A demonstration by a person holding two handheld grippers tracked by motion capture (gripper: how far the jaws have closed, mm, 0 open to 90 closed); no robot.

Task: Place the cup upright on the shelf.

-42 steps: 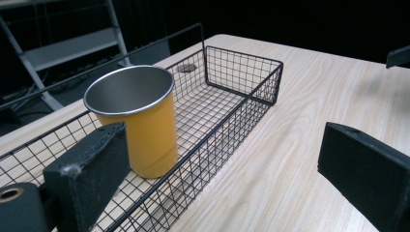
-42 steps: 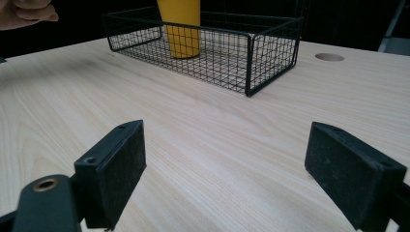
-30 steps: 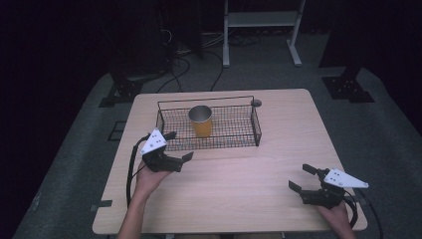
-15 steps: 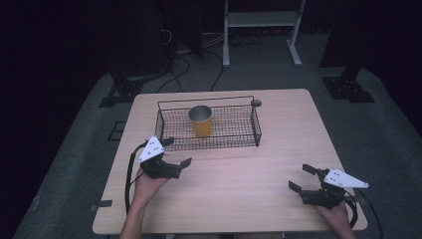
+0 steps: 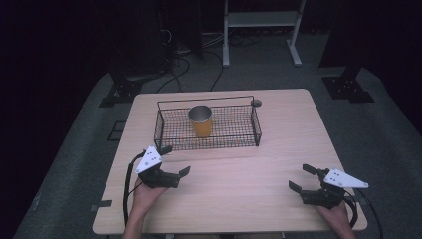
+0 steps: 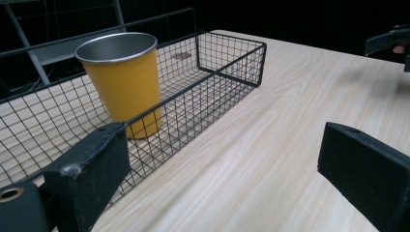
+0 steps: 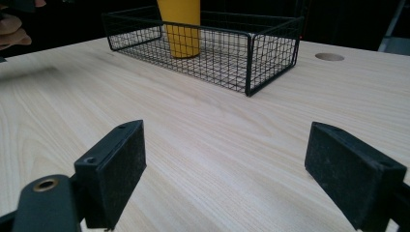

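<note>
Cup (image 5: pixel 201 121): upright in wire basket (image 5: pixel 234 142), toward table's (image 5: pixel 278 164) far edge | left gripper (image 5: pixel 174 162): jaws wide, empty, just before basket's near-left corner | right gripper (image 5: pixel 302 178): jaws wide, empty, near table's near-right corner.

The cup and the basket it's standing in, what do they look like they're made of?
The cup looks like metal: a dull silver-grey inside and rolled rim, with a matte yellow coat outside, probably paint or powder coat. The basket looks like thin steel wire welded into a fine grid with thicker rim rods, finished in black; whether painted or plastic-dipped, I can't tell.
</note>
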